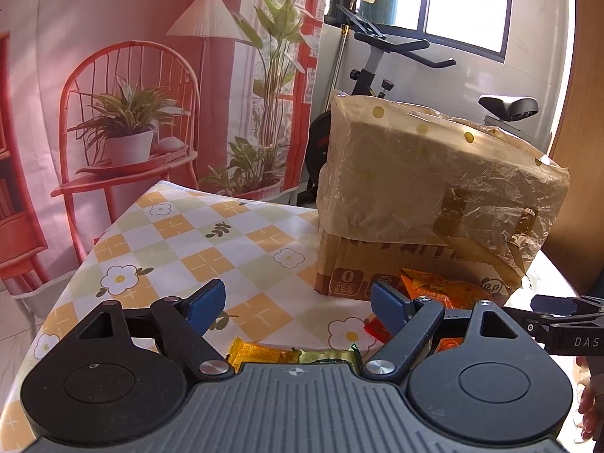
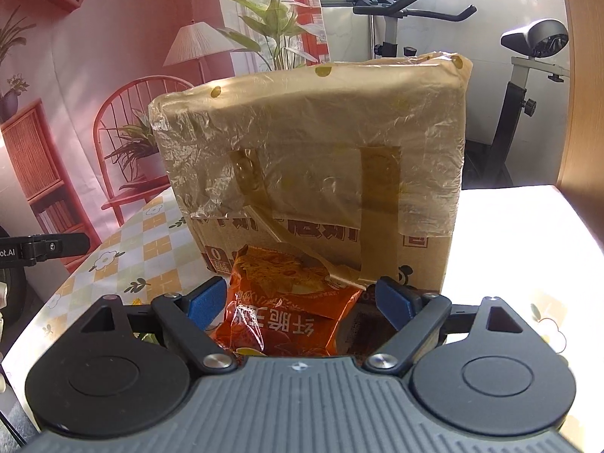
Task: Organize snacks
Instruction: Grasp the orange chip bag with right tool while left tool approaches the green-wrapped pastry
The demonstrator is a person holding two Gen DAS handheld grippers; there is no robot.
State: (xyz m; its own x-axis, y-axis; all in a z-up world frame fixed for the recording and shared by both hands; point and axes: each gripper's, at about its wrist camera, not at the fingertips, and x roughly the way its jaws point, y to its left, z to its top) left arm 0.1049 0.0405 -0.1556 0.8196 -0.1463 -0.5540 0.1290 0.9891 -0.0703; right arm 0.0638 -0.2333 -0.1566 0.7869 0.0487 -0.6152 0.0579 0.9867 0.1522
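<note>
Between the blue-padded fingers of the right gripper (image 2: 300,304), an orange crinkled snack packet (image 2: 287,302) printed with red characters, lying on the table against the foot of the box, pads spread wide to either side and not pressing on it. Just behind the packet, a brown cardboard box (image 2: 324,241) with printed characters, its upper part wrapped in a translucent yellowish plastic bag with gold dots (image 2: 309,132), brown tape strips running down the front. Left of that, seen from the left wrist camera, the left gripper (image 1: 298,304) with blue pads equally wide apart and nothing between them, hanging over the checked tablecloth with white flowers and orange squares (image 1: 170,241). Right under its body, a small yellow-orange wrapped snack (image 1: 260,355) and beside it a small green wrapped snack (image 1: 332,356), both partly hidden by the gripper. Same orange packet (image 1: 438,287) visible there to the right, near the box corner. Farther back, a printed backdrop of a red chair, lamp and potted plants (image 1: 128,113), and a black exercise bike (image 1: 396,60) below a bright window.
</note>
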